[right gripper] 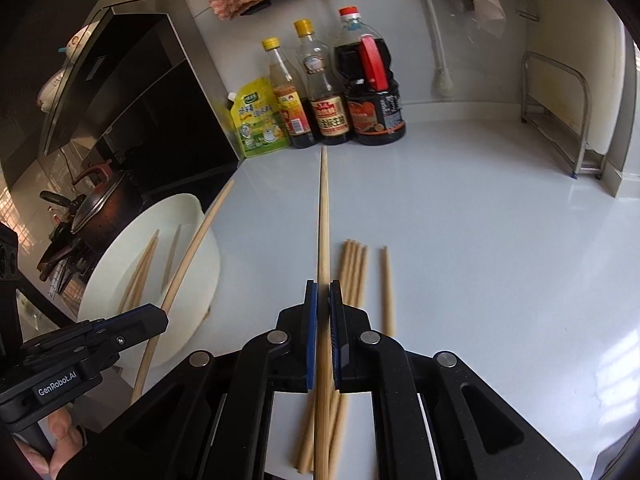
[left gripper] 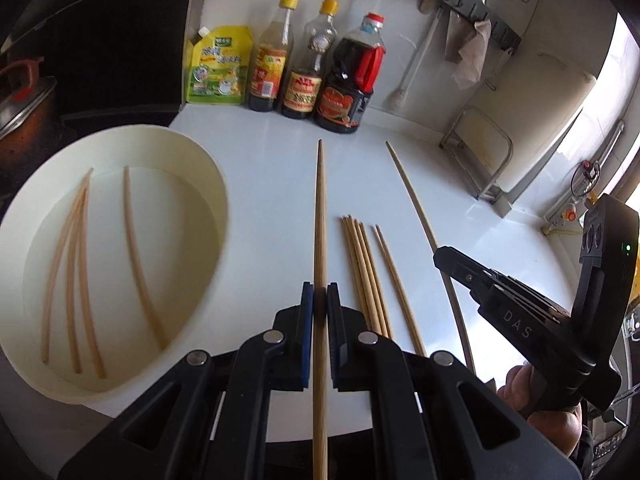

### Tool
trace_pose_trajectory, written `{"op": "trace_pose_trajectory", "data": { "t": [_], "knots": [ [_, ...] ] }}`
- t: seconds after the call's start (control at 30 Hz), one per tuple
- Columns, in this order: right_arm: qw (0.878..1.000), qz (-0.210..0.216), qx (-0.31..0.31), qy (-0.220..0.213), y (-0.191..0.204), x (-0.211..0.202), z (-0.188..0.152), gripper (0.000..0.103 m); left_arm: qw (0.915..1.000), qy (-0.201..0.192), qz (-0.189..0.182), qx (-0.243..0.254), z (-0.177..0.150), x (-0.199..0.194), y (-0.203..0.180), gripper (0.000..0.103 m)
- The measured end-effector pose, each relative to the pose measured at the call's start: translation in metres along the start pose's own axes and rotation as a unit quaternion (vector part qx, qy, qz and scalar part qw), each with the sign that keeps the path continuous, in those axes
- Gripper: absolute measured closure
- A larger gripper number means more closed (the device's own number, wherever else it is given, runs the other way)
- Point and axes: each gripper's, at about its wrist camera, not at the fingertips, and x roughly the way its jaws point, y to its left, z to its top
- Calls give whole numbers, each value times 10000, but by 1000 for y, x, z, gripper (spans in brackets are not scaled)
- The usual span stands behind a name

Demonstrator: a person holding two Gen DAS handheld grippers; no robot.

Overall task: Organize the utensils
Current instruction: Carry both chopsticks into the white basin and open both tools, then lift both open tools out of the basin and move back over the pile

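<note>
Both grippers, left gripper (left gripper: 320, 300) and right gripper (right gripper: 323, 300), are clamped mid-shaft on one light, stiff, slippery wooden chopstick (left gripper: 320, 216) each, likely to swivel.

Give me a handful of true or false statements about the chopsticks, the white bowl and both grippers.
1. The left gripper is shut on a chopstick. True.
2. The right gripper is empty. False: it clamps a chopstick.
3. The white bowl holds four chopsticks. True.
4. No chopsticks remain on the counter. False: five loose chopsticks lie there.
5. Three sauce bottles stand at the wall. True.
</note>
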Motion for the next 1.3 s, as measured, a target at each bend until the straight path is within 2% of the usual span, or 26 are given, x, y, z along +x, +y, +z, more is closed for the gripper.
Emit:
{"op": "trace_pose_trajectory", "data": {
  "t": [0.13,0.27,0.43,0.63,0.77,0.87,1.0,1.23,1.3],
  "knots": [
    [9989,373,-277,-46,45,15,23,97,9984,-429,339,-173,21,-25,37,95],
    [9955,716,-624,11,97,36,42,97,9948,-627,665,-448,33,-37,82,95],
    [9898,1063,-890,320,153,77,50,97,9894,-646,1040,-783,37,-40,130,95],
    [9837,1093,-1177,808,199,126,41,97,9858,-492,1223,-1044,35,-27,170,95],
    [9812,1017,-1238,1079,207,148,34,97,9848,-349,1262,-1144,33,-14,184,95],
    [9821,849,-1290,1080,209,156,28,97,9841,-232,1270,-1221,29,-4,190,95],
    [9817,850,-1248,1164,206,158,27,97,9828,-123,1294,-1315,24,3,198,94],
    [9835,795,-1225,1071,199,144,23,96,9814,-278,1396,-1284,19,-5,198,65],
    [9839,750,-1252,1034,198,140,21,96,9807,-340,1456,-1261,17,-10,196,61]
  ]
}}
